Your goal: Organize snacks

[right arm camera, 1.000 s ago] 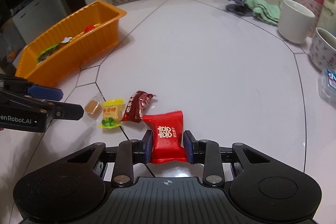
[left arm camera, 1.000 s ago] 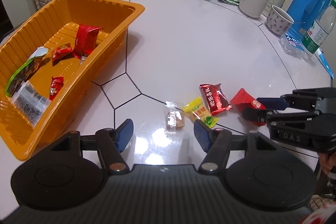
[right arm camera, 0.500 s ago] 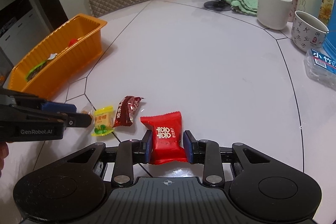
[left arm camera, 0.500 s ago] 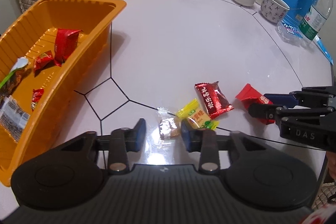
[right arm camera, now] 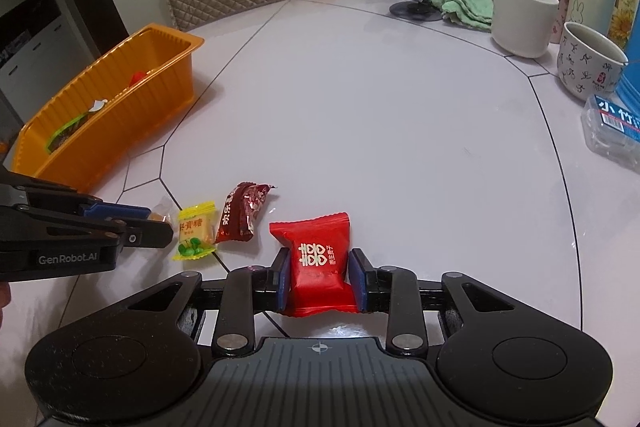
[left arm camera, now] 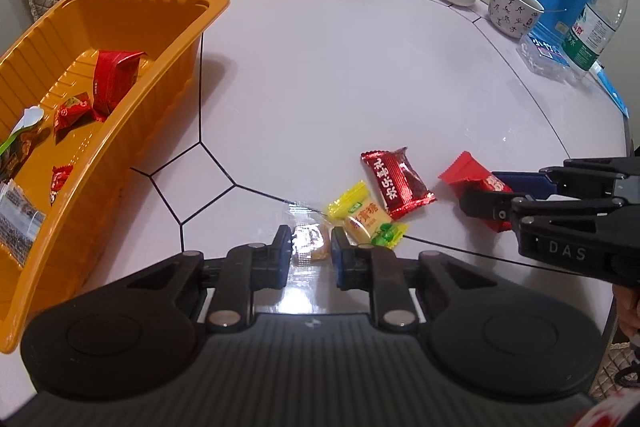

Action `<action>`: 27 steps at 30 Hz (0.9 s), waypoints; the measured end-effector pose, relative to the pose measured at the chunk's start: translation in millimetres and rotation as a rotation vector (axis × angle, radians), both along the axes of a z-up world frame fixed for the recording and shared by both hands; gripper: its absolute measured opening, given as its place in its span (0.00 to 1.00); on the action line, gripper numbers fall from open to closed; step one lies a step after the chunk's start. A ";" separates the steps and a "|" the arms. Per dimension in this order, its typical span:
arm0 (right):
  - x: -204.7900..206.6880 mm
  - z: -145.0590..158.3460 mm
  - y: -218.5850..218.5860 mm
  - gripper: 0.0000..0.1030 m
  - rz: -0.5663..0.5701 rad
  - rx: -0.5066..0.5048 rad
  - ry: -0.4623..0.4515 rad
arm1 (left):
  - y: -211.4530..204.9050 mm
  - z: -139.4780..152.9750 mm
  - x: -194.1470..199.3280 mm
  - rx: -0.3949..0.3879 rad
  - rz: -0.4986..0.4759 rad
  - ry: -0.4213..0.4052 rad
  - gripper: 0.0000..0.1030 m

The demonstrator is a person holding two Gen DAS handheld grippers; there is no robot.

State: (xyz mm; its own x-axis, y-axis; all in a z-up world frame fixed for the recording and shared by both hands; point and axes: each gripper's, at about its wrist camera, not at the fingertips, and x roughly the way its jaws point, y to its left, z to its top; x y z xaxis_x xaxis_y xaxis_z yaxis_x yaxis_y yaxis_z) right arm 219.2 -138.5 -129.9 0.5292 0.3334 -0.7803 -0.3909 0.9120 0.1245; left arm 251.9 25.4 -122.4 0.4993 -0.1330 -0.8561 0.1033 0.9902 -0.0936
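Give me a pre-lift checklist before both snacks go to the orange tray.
1. Left tongs closed on the clear-wrapped candy: ok, they have just closed.
2. Right tongs clamped on the red packet: ok.
3. Yellow candy clear of the left tongs: cannot tell, it lies right against one finger.
4. Orange tray has room: ok.
5. Path across the table to the tray unobstructed: ok.
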 end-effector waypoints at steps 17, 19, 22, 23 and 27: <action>-26.2 19.6 2.3 0.26 0.030 0.012 -0.018 | 2.9 20.1 -29.4 -0.023 0.015 -0.020 0.18; -31.8 23.0 2.3 0.26 0.031 0.014 -0.021 | 2.9 24.0 -34.7 -0.029 0.017 -0.027 0.18; -40.2 27.7 2.4 0.26 0.033 0.021 -0.024 | 3.3 30.2 -42.8 -0.037 0.022 -0.041 0.18; -42.9 29.4 2.5 0.26 0.033 0.024 -0.024 | 3.6 32.5 -46.0 -0.042 0.024 -0.046 0.18; -56.7 37.3 4.2 0.26 0.044 0.035 -0.033 | 5.6 42.2 -61.0 -0.058 0.032 -0.067 0.18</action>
State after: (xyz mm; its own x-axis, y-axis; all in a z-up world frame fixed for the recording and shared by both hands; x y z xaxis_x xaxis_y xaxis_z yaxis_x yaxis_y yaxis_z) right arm 162.5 -134.3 -92.6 0.5386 0.3832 -0.7504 -0.4346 0.8893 0.1422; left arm 190.9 31.0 -80.3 0.5601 -0.1642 -0.8120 0.0791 0.9863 -0.1448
